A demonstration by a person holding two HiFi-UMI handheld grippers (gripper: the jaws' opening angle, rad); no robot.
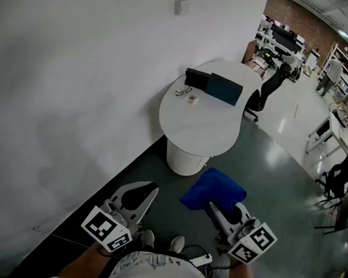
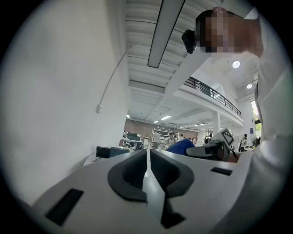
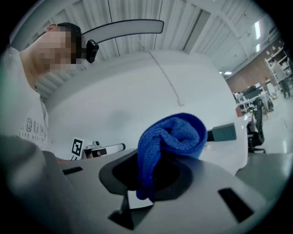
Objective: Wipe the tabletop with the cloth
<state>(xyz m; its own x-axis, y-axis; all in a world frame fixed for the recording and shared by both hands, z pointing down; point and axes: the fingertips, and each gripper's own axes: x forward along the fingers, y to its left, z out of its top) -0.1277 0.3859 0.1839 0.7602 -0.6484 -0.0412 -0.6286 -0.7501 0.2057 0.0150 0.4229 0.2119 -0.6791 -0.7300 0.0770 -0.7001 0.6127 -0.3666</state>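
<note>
Two big surfaces: white wall (image 1: 79, 74) and a round white desk (image 1: 200, 128) on a ribbed pedestal against it, well ahead of both grippers. Right gripper (image 1: 212, 207): jaws clamped on a bunched blue microfibre cloth (image 1: 213, 189), held over dark floor (image 1: 276, 169), well apart from the desk. Left gripper (image 1: 150, 190): jaws together, nothing between. Dark teal flat case (image 1: 224, 89) lies on the desk's far side.

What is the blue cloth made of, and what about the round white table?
The blue cloth looks like soft microfibre or terry. Its surface is fuzzy with tiny loops, and it bends into limp, thick folds. The white table has a smooth, even top with a dull sheen, probably laminate or painted wood. The look alone does not settle which.
</note>
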